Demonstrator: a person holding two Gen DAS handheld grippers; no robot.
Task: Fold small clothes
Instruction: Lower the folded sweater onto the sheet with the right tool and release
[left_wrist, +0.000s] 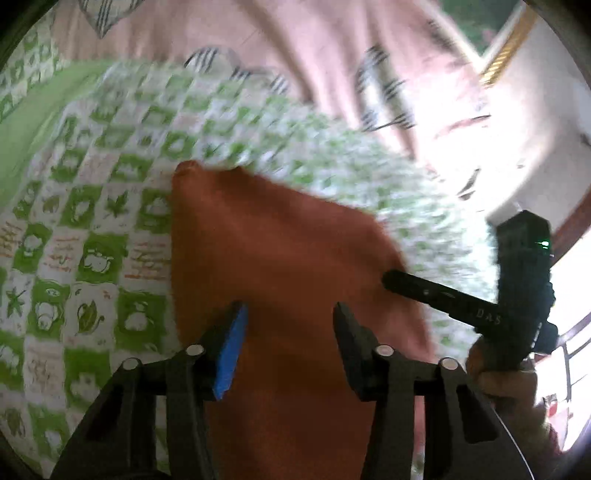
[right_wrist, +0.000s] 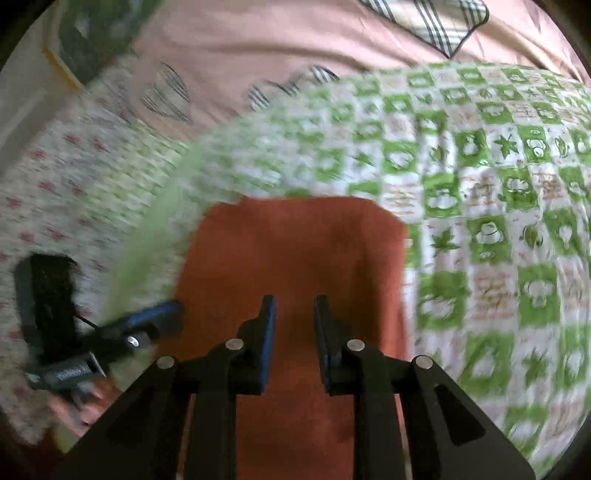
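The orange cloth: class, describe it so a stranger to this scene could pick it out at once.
Start with the green-and-white checked bedspread that covers most of the bed, below a pink sheet. On it, right in front of both claws, lies the orange cloth. It is the only plain, unpatterned rust-orange piece; every fabric around it is printed or pale.

Open checked bedspread (right_wrist: 498, 240) lies from 12 to 3 o'clock of the orange garment (right_wrist: 295, 266). The left gripper (right_wrist: 155, 321) blocks 9 o'clock. The right gripper (left_wrist: 399, 280) blocks its far edge.
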